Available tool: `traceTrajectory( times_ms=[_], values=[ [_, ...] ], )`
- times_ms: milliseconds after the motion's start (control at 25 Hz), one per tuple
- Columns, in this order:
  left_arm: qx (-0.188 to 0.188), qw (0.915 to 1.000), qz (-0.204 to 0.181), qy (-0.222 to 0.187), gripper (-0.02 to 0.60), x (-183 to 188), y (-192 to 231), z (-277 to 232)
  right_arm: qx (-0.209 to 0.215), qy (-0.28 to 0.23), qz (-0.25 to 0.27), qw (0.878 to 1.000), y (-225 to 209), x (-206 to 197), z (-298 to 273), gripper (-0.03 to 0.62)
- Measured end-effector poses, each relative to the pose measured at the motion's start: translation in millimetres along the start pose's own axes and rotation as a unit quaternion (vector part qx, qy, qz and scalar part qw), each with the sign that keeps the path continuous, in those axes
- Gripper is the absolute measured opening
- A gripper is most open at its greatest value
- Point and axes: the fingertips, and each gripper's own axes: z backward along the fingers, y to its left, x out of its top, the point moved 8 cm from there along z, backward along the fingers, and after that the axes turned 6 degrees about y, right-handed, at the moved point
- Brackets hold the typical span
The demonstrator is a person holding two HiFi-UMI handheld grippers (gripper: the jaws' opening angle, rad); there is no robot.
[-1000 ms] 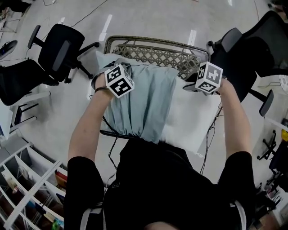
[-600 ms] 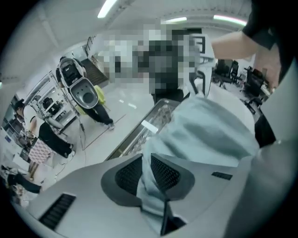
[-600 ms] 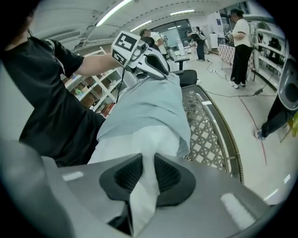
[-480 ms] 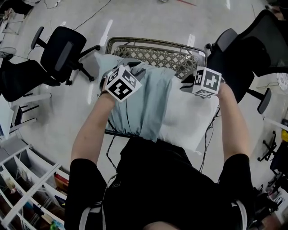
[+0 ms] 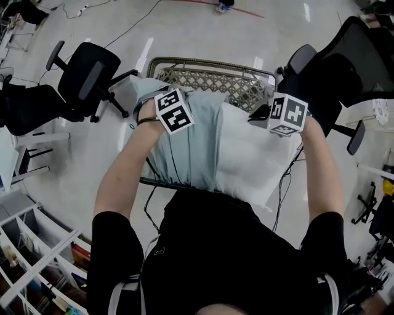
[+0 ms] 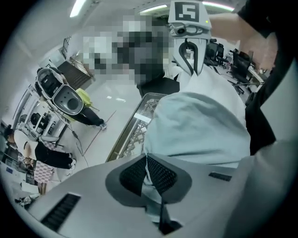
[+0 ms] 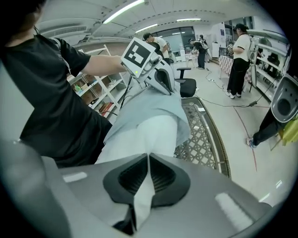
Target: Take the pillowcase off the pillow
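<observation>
Pillow (image 5: 252, 160) over the woven bench (image 5: 209, 77), long axis running left to right, with the pillowcase (image 5: 191, 141) sleeving its left half, mouth facing right. Left gripper (image 6: 148, 162), jaws just closed tight, pinches pillowcase cloth; right gripper (image 7: 148, 160), likewise just closed, pinches white pillow fabric, presumably to draw them apart

pale blue pillowcase (image 5: 188, 141), white pillow (image 5: 252, 160)

Looks like an open-plan lab or office: black swivel chairs (image 5: 86, 74), white shelving (image 5: 34, 261), strip lights (image 7: 122, 11) (staff (image 7: 240, 58) standing about).
</observation>
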Motion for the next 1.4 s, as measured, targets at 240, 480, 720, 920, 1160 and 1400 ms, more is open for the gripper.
traceTrajectory(
  times_ms=[240,480,720,920,1160,1400],
  values=[
    [0.012,0.9993,0.035,0.010,0.009,-52,12,6,0.009,-0.012,-0.033,0.999,-2,-4,-12,0.012],
    [0.012,0.9967,0.080,-0.008,0.009,-54,10,-23,-0.034,0.019,-0.056,0.998,-32,-12,-40,0.135],
    [0.023,0.9914,0.124,-0.035,0.012,-50,15,-52,-0.129,0.038,-0.069,0.989,-35,7,-63,0.253],
    [0.022,0.9855,0.137,-0.098,0.038,-48,-6,-29,-0.134,0.000,-0.075,0.988,13,7,-78,0.253],
    [0.009,0.9764,0.161,-0.144,0.091,-56,-66,-3,-0.136,-0.029,-0.087,0.986,73,1,-98,0.265],
    [-0.016,0.9707,0.190,-0.146,0.132,-70,-171,15,-0.131,-0.040,-0.067,0.988,155,-11,-132,0.285]
  ],
)
